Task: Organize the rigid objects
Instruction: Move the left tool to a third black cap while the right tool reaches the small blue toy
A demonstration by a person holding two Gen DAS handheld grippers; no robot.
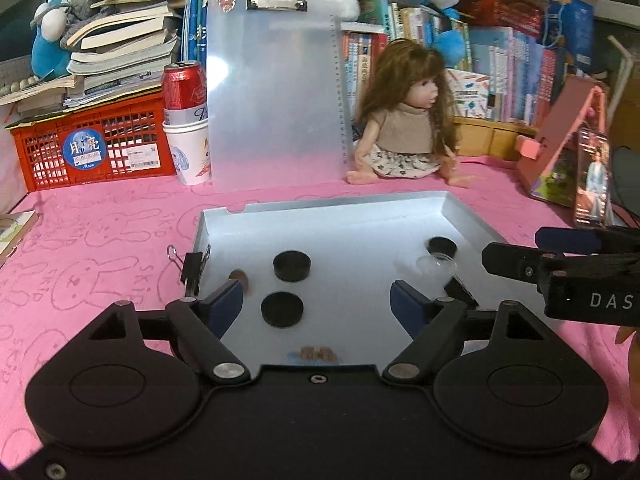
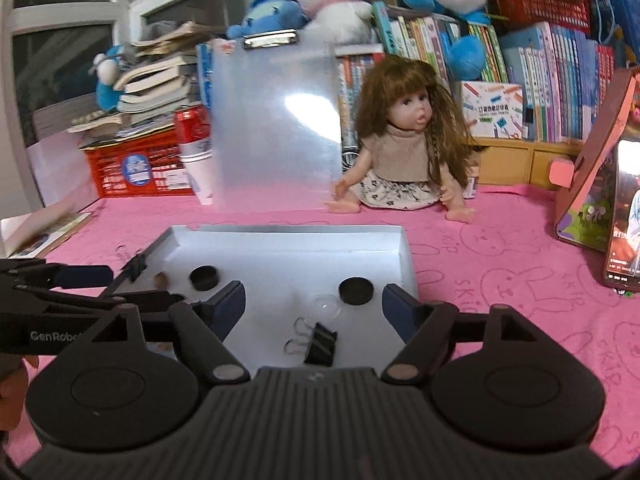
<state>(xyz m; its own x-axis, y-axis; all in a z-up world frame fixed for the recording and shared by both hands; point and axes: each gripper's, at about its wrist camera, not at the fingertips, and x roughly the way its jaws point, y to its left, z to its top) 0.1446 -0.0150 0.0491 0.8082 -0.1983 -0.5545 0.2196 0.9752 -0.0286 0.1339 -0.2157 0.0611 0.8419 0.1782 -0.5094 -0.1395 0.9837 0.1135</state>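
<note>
Only the right wrist view shows the binder clip (image 2: 319, 343) whole; both tools (image 1: 318, 300) (image 2: 314, 304) gape empty over the tray (image 1: 468, 216)

Your left gripper (image 1: 316, 300) is hiding part of a small brown thing (image 1: 240, 278) in the tray (image 1: 320, 210), too small to identify.

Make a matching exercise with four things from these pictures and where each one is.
Things:
1. binder clip
2. doll
3. red can
4. clipboard

Places:
A. sits on the pink cloth
B. stands in a paper cup
C. lies inside the white tray
D. stands upright behind the tray

Pairs: 1-C, 2-A, 3-B, 4-D
</note>
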